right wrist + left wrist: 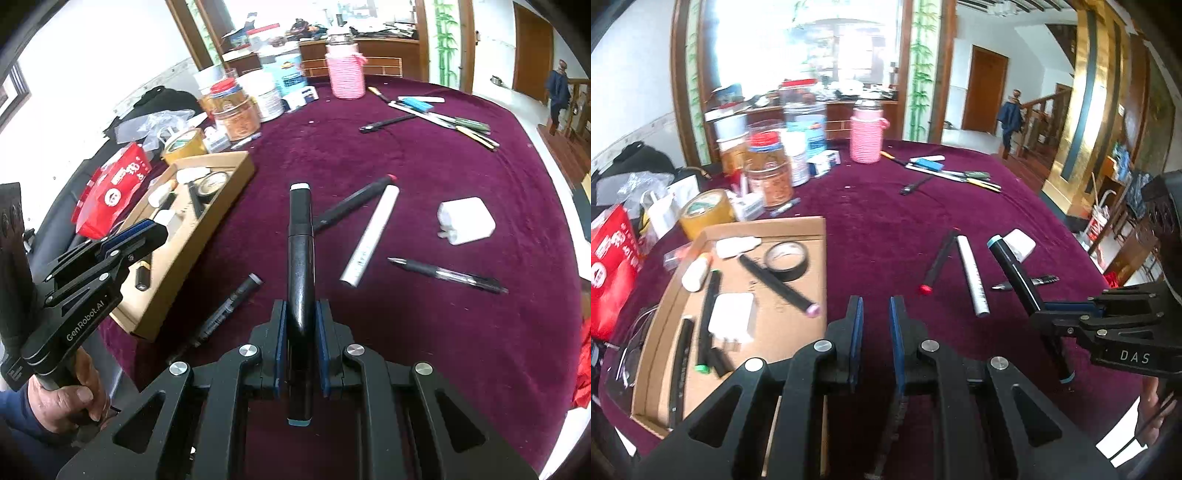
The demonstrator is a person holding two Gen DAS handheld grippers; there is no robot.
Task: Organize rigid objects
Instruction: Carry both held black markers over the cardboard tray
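Note:
My right gripper point(301, 325) is shut on a black marker with light blue caps point(300, 240) and holds it above the maroon tablecloth; it also shows in the left wrist view point(1015, 273). My left gripper point(876, 314) is open and empty, just right of the cardboard tray point(816, 295). The tray point(229, 184) holds markers, a tape roll point(786, 260) and a white charger point(732, 317). On the cloth lie a red-capped black marker point(936, 264), a white tube point(972, 278), a white charger point(466, 219), a black pen point(447, 275) and a dark marker point(225, 314).
Jars point(768, 170), a pink knitted bottle point(866, 134), a yellow tape roll point(705, 212) and a red packet point(611, 273) crowd the back left. Pens and knives point(945, 171) lie at the far side. The table edge curves at the right.

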